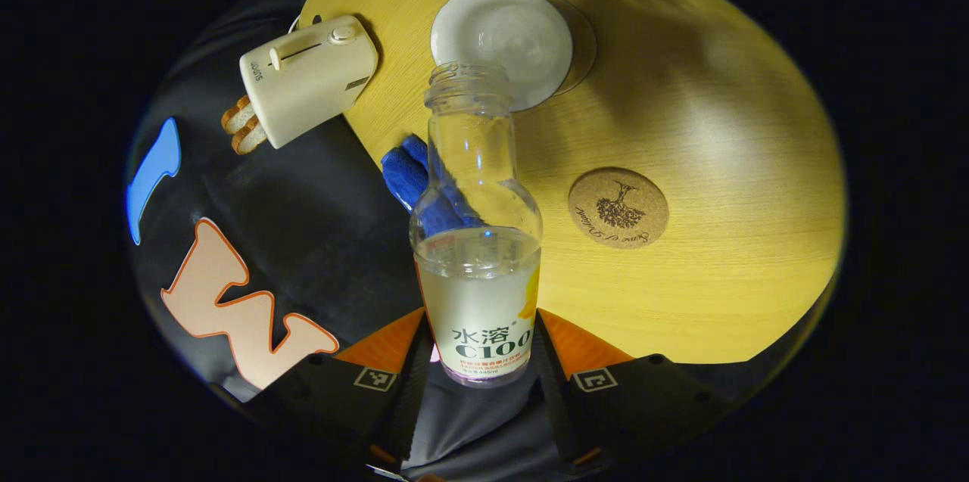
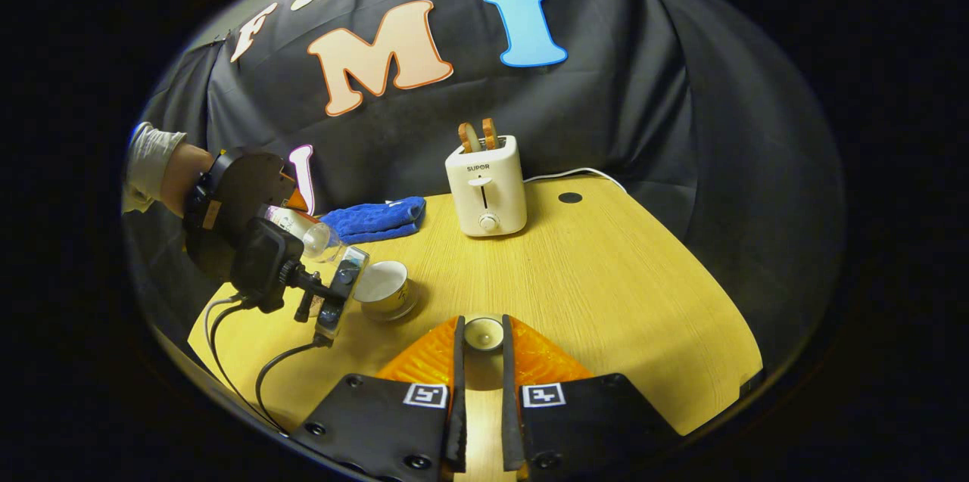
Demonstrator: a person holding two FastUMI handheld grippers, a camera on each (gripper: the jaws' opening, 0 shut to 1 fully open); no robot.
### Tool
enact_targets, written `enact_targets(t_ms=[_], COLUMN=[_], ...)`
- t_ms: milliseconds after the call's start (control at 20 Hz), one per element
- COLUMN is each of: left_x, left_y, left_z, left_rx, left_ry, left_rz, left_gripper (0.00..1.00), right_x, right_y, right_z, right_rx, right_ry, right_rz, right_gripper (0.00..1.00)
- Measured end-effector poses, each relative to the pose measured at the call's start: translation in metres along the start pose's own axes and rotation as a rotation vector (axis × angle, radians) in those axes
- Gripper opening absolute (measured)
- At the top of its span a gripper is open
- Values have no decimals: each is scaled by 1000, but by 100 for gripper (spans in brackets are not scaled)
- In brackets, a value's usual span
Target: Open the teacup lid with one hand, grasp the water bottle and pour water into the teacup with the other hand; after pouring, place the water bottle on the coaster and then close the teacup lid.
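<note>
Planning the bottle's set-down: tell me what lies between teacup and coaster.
Bare tabletop between teacup and coaster, seen in the left gripper view.

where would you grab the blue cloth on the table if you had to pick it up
Take the blue cloth from above, across its thick folded bundle. It lies flat and low on the table beside the toaster, so a side approach would find little to pinch.

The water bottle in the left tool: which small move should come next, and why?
Probably tip the water bottle a little further over the teacup. Its open mouth already sits above the cup, yet liquid remains in the lower part and no stream is visible. The right tool holds the teacup lid aside, so the cup is open.
</note>
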State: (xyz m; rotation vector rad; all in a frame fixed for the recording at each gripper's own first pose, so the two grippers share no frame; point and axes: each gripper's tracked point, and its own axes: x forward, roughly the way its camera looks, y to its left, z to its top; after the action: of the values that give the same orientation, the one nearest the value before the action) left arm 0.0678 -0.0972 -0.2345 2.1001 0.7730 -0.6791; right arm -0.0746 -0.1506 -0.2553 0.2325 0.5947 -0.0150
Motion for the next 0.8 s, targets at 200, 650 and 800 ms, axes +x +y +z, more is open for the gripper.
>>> enact_targets(t_ms=[200, 650, 800], left_x=[3, 15, 23], left_y=[-8, -49, -62], left_z=[9, 47, 52], left_rx=[-63, -594, -760], left_ry=[-54, -295, -340], left_rz=[-20, -78, -61], left_gripper=[69, 69, 69], right_x=[0, -4, -5], right_y=[2, 15, 27], right_z=[2, 3, 4], right_rx=[1, -68, -105], right_ry=[0, 42, 59], right_rz=[2, 4, 6], right_gripper=[22, 22, 21])
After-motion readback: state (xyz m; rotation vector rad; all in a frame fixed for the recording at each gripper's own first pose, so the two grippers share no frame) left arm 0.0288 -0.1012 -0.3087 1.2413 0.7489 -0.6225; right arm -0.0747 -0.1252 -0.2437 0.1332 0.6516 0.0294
